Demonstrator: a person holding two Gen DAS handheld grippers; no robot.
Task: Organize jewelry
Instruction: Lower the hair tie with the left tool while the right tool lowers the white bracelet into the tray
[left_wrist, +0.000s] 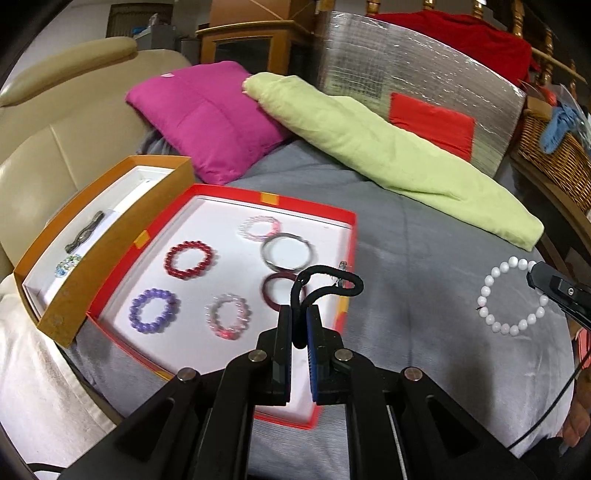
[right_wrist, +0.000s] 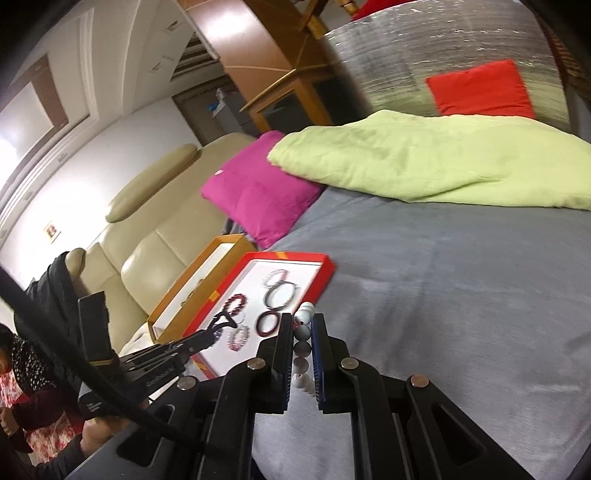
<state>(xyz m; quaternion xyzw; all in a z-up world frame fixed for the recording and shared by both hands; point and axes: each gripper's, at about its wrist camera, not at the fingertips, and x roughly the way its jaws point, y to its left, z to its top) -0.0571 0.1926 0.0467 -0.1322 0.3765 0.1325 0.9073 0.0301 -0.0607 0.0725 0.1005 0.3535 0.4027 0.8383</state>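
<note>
The left gripper (left_wrist: 299, 314) has its fingers closed on a black cord bracelet (left_wrist: 325, 282), which loops up and forward out of the finger tips, with a small metal charm hanging at its far side. Just ahead of and below these fingers lies the red tray (left_wrist: 349, 236) on the grey bed cover (left_wrist: 424, 277). In the tray there are 6 bracelets, among them a dark red bead bracelet (left_wrist: 189, 258), a purple bead bracelet (left_wrist: 153, 310) and a silver bangle (left_wrist: 286, 251). The free white floor of the tray is directly under the finger tips and to their left, so I judge that the cord only needs to go down a little before release.

The right gripper (right_wrist: 298, 332) grips a white bead bracelet (right_wrist: 301, 350) (the beads stand in a line between the 2 fingers). In the left wrist view this bracelet (left_wrist: 511, 295) hangs well to the right of the left fingers, outside the tray. The tray lies ahead and to the left of the right fingers, so the left hand is nearer to it. An orange box (left_wrist: 110, 236) with 2 small items stands beside the tray, on its far left side.
</note>
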